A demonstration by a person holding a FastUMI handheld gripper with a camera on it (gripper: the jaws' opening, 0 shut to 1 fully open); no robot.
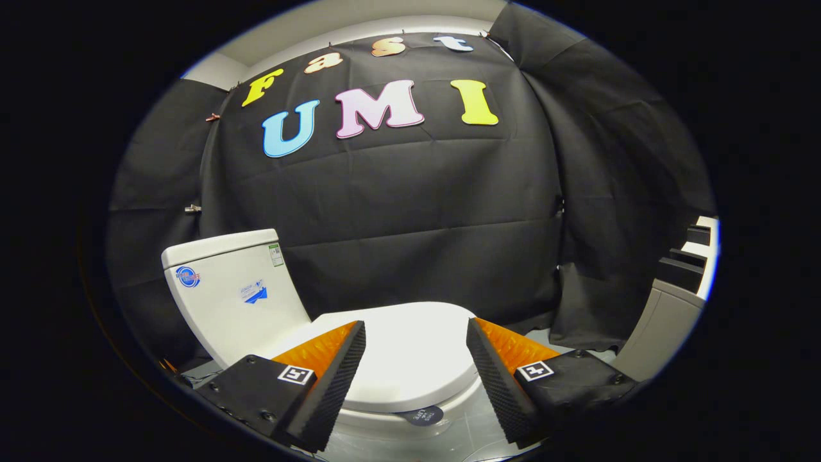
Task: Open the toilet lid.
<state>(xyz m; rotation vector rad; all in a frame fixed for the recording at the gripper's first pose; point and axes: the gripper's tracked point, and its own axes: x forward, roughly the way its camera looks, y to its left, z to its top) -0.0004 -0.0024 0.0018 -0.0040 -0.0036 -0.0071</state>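
A white toilet stands on the floor before the black cloth wall. Its lid [410, 350] lies flat and closed over the bowl, with a dark round sticker [423, 415] on the bowl's front rim below it. The white tank [234, 295] rises behind the lid, to the left, with small stickers on its face. My gripper [415, 330] is open, its two black-and-orange fingers spread wide. The lid shows in the gap between them, just ahead and slightly below. Neither finger touches it.
A grey and white cabinet-like unit [667, 321] with dark blocks on top stands to the right of the toilet. The black cloth wall [410, 212] hangs close behind the tank and the bowl. A pale floor [449, 436] shows under the bowl.
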